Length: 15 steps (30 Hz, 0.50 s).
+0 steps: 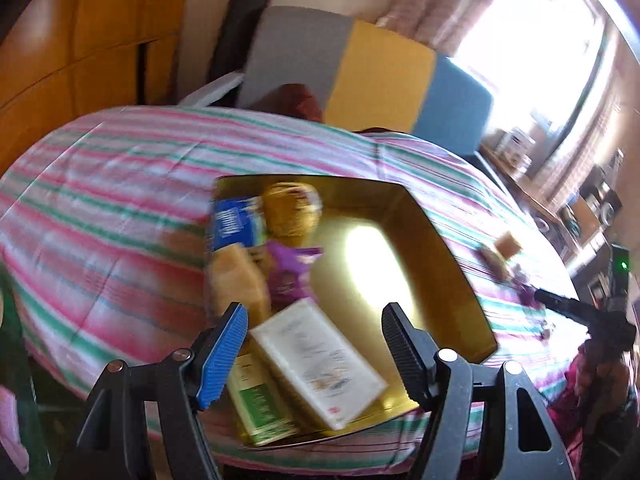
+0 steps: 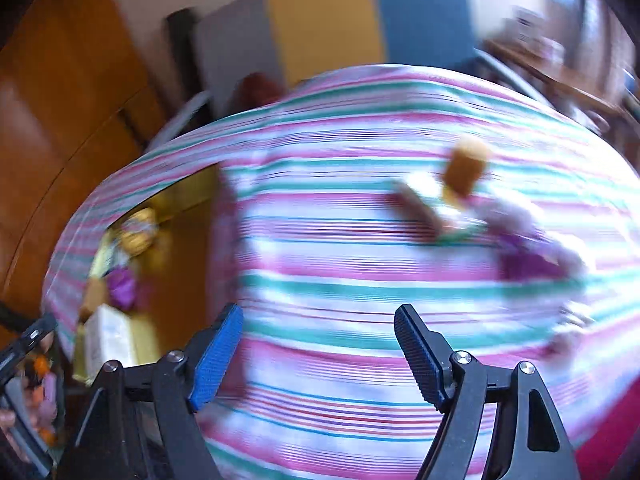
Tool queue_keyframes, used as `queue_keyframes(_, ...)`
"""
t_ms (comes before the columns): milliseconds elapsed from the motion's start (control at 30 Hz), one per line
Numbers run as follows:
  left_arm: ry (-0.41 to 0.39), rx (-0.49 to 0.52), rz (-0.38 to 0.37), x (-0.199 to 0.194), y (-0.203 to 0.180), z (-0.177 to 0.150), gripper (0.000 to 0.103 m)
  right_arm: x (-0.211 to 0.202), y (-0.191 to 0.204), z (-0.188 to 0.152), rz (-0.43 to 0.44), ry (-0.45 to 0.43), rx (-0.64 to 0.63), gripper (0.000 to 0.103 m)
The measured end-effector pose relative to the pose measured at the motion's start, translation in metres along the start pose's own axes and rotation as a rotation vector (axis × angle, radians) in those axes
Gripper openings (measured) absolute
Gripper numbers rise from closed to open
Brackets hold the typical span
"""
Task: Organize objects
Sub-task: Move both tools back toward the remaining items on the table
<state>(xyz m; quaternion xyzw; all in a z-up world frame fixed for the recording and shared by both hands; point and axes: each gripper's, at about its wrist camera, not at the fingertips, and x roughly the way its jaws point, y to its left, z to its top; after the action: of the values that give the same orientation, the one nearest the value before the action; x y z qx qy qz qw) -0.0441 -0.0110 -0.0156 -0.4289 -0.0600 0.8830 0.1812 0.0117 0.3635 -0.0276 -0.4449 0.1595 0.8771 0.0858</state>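
My left gripper (image 1: 314, 350) has a matte black frame whose two angled arms carry ribbed pads, bright blue on the finger at nine o'clock (image 1: 222, 360) and black with a blue backing on the one at three o'clock (image 1: 406, 354). Round silver screw heads sit at the pivots, and long slots are cut into the outer arms. My right gripper (image 2: 318, 354) is built the same: black arms, a blue ribbed pad at nine o'clock (image 2: 216, 356), a dark ribbed pad at three o'clock (image 2: 418, 354), and silver screws. At four o'clock in the left view, a pink-red sleeve (image 1: 568, 396) shows.
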Motion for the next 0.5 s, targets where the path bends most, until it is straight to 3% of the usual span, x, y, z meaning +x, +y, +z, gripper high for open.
queue_keyframes(267, 0.036, 0.139, -0.116, 0.012, -0.07, 0.014, 0.07, -0.017, -0.137, 0.016, -0.163, -0.106, 0.337, 0.08)
queue_keyframes(333, 0.047, 0.175, -0.137, 0.015, -0.086, 0.014, 0.07, -0.015, -0.163, 0.013, -0.152, -0.105, 0.441, 0.08)
queue_keyframes(500, 0.09, 0.245, -0.202, 0.028, -0.135, 0.012, 0.07, -0.024, -0.189, 0.008, -0.064, -0.205, 0.603, 0.079)
